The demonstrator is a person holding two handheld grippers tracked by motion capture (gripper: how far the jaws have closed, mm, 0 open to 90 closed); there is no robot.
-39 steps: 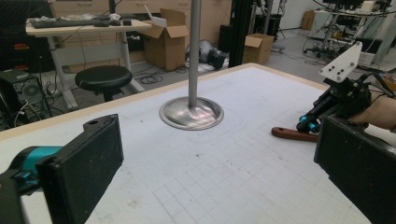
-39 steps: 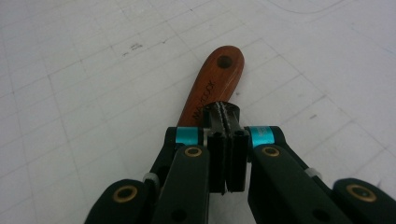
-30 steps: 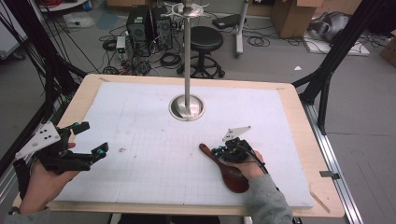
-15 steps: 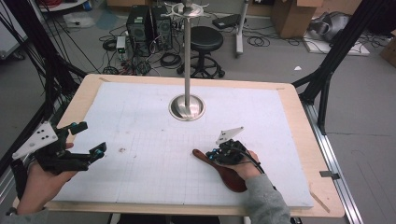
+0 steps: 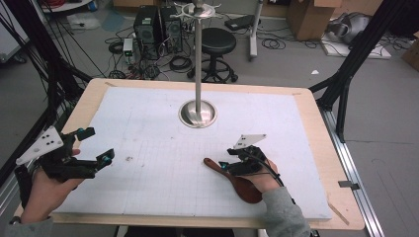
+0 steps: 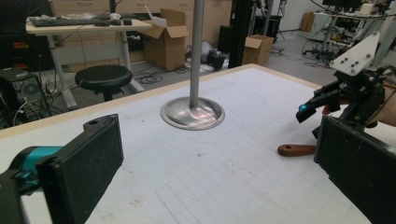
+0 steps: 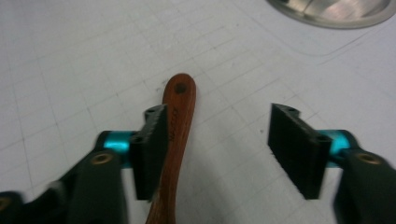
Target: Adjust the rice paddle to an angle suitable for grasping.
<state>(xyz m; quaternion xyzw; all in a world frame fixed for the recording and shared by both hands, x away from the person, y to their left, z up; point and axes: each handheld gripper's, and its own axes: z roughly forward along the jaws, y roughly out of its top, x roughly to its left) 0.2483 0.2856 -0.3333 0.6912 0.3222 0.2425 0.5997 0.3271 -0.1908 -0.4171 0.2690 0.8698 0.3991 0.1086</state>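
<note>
Spoon (image 5: 236, 177) lies flat on the white mat (image 5: 158, 123), at about five o'clock from the metal stand (image 5: 198, 112), handle end pointing to ten o'clock. Right gripper (image 7: 217, 149) sits low over that handle; its jaws have just been opening and now stand apart, the handle between them and against one pad (released, or about to be re-gripped). Left gripper (image 5: 96, 148) waits at eight o'clock, jaws wide, holding nothing, forearm resting near the table edge.
</note>
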